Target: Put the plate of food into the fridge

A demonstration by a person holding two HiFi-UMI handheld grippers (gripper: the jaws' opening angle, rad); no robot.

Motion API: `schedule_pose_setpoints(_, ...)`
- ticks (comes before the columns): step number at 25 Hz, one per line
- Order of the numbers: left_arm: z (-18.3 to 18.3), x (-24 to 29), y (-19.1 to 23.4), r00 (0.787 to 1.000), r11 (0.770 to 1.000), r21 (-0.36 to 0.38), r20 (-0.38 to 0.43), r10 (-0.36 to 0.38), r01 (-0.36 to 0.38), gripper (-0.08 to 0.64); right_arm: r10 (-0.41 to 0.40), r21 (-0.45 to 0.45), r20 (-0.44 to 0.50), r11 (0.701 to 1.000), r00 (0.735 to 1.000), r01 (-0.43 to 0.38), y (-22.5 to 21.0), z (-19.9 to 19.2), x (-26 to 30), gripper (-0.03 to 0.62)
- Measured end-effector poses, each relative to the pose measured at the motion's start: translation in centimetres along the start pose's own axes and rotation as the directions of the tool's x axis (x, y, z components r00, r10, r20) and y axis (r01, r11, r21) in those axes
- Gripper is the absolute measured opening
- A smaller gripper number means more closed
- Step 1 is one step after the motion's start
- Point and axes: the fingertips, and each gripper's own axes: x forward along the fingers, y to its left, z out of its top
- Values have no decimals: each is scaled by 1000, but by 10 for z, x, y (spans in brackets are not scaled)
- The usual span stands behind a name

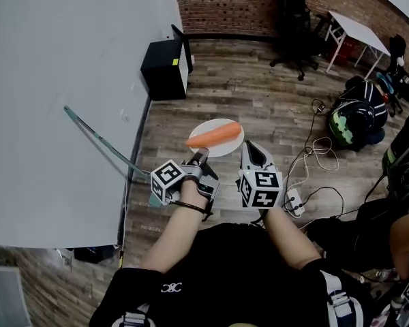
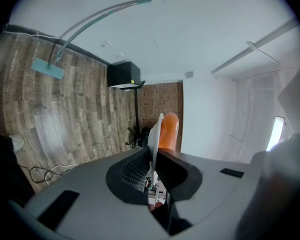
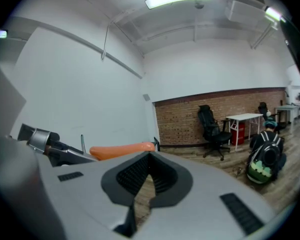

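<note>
Past our black shirt, our left gripper holds a white plate with a carrot above the wood floor, our right gripper just beside it. In the left gripper view, its jaws clamp the plate's rim. In the right gripper view, its jaws sit together and empty, with the carrot off to their left

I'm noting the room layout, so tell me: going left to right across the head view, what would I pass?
black box → plate with a carrot on it → chair → backpack
</note>
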Motion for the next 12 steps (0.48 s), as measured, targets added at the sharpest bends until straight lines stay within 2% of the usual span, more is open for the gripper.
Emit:
schedule_pose_setpoints(4,-1,1,8,1000,1000,-20,6,-10,10,29,-10,-2,-9,1000,1000,10,-4,-10,-1,14)
schedule_pose_setpoints(12,-4,49,-7,1000,1000,-20,-15,6,-6,29,-44,23,-19,999,999,44,-44,-1,18,14)
